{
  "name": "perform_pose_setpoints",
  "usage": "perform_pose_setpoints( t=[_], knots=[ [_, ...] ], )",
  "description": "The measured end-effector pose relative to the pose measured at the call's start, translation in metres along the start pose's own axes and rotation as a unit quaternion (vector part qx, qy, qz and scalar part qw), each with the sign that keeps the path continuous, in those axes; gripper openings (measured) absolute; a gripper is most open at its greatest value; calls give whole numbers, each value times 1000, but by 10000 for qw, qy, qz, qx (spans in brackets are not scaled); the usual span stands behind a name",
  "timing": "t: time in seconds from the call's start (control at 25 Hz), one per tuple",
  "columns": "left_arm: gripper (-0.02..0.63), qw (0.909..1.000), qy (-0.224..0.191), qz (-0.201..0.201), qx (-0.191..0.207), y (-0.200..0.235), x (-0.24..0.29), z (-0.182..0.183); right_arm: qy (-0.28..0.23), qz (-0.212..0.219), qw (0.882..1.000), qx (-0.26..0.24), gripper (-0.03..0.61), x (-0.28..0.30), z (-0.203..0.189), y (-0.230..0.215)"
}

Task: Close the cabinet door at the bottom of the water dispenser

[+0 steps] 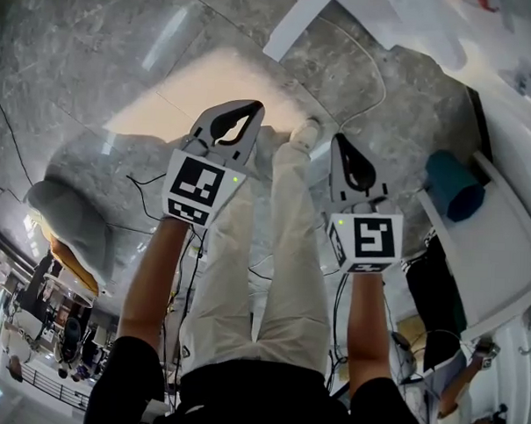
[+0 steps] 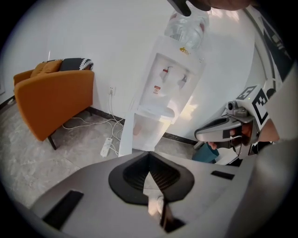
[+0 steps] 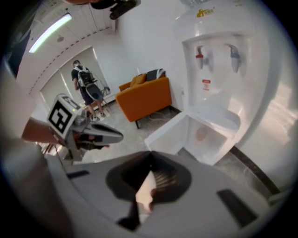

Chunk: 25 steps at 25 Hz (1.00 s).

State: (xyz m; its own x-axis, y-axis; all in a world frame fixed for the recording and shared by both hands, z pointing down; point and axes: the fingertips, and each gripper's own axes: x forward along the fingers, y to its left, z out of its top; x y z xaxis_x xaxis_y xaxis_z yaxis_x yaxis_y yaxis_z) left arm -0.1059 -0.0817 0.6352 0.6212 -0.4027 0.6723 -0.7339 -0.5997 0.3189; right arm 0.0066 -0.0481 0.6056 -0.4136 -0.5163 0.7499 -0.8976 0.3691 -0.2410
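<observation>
The white water dispenser (image 2: 173, 88) stands against the wall with a bottle on top. Its bottom cabinet (image 3: 205, 135) is open, and the white door (image 2: 126, 135) swings out to the left. The same door (image 3: 168, 135) juts toward me in the right gripper view, and in the head view the door (image 1: 296, 23) lies at the top. My left gripper (image 1: 243, 111) and right gripper (image 1: 341, 144) hang side by side above my legs, well short of the door. Both have their jaws together with nothing between them.
An orange armchair (image 2: 51, 93) stands left of the dispenser, with a power strip (image 2: 106, 146) and cables on the floor between them. A blue bin (image 1: 456, 184) sits to the right. A person with a backpack (image 3: 84, 86) stands far off behind.
</observation>
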Motion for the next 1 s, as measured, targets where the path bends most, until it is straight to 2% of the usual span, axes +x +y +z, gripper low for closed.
perform_pose_setpoints(
  t=[0.12,0.24,0.32,0.48,0.76,1.0],
  knots=[
    [9,9999,81,83,30,14,15,-7,64,23,10000,-68,34,9,-6,-2],
    [9,9996,124,123,-229,26,29,-16,140,63,9998,-130,34,15,-11,-3],
    [85,9990,137,96,-421,32,38,-19,165,107,9996,-196,34,17,-13,-2],
    [109,9988,177,98,-447,40,51,-21,295,195,9987,-359,34,20,-20,0],
    [197,9980,310,38,-543,52,83,-26,497,208,9982,-254,34,22,-41,6],
    [255,9975,525,99,-469,58,101,-29,435,299,9982,-279,34,28,-35,12]
  ],
)
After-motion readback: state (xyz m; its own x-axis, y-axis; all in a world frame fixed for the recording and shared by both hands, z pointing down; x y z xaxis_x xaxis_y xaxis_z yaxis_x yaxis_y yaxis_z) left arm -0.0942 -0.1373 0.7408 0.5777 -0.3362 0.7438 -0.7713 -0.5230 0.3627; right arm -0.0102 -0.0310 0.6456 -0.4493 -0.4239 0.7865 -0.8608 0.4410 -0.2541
